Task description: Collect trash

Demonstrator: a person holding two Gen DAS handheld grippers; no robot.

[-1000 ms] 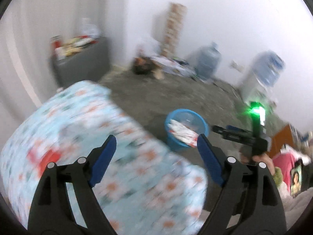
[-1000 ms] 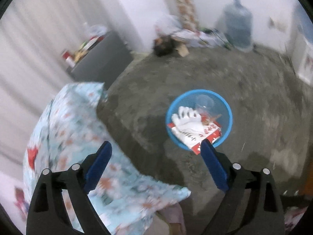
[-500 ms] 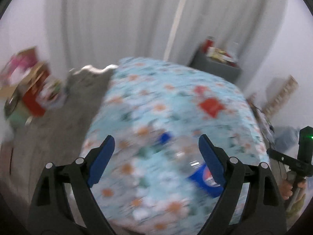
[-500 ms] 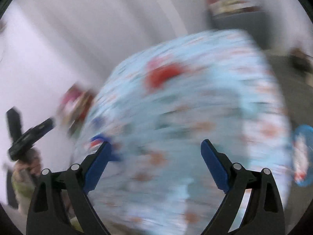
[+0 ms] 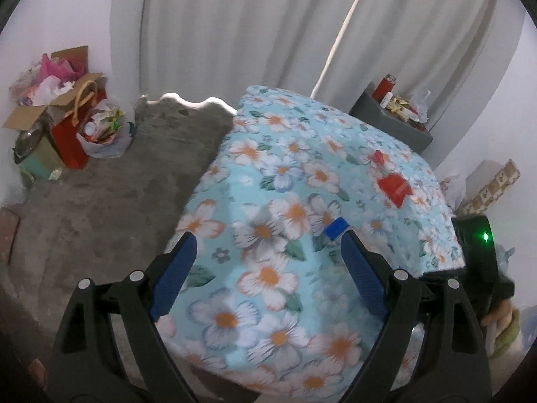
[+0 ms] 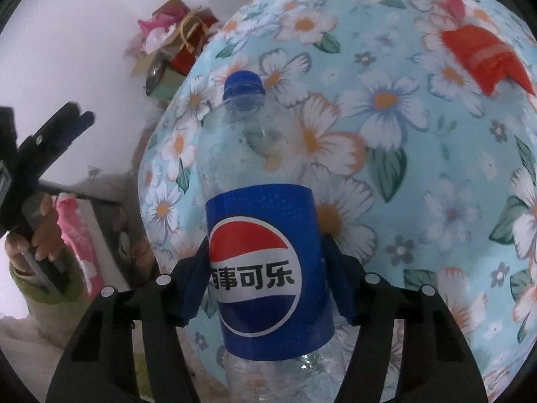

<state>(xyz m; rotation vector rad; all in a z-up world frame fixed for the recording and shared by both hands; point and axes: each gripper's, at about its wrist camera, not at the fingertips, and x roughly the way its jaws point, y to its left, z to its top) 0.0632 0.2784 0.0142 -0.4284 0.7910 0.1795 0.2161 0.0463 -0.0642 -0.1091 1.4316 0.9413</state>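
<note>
A clear plastic cola bottle [image 6: 261,268] with a blue label and blue cap [image 6: 243,85] lies on a table under a light blue floral cloth [image 6: 419,168]. My right gripper [image 6: 265,248] is closing on it, one blue pad on each side of the label and touching it. A red wrapper [image 6: 483,57] lies further back on the cloth. In the left wrist view my left gripper [image 5: 268,238] hovers open over the cloth [image 5: 268,174], nothing between its fingers; the bottle's cap [image 5: 336,228] peeks out by its right finger, and the red wrapper [image 5: 394,186] lies beyond.
Cardboard boxes and bags of clutter [image 5: 67,107] stand against the far left wall on the grey floor [image 5: 100,201]. A grey cabinet [image 5: 392,124] with small items sits by the white curtain. A person's hand [image 6: 33,235] holds the left gripper's handle.
Both grippers have swung from the blue basket on the floor to the floral table. The right gripper has come down around the bottle and its jaws have narrowed onto it.
</note>
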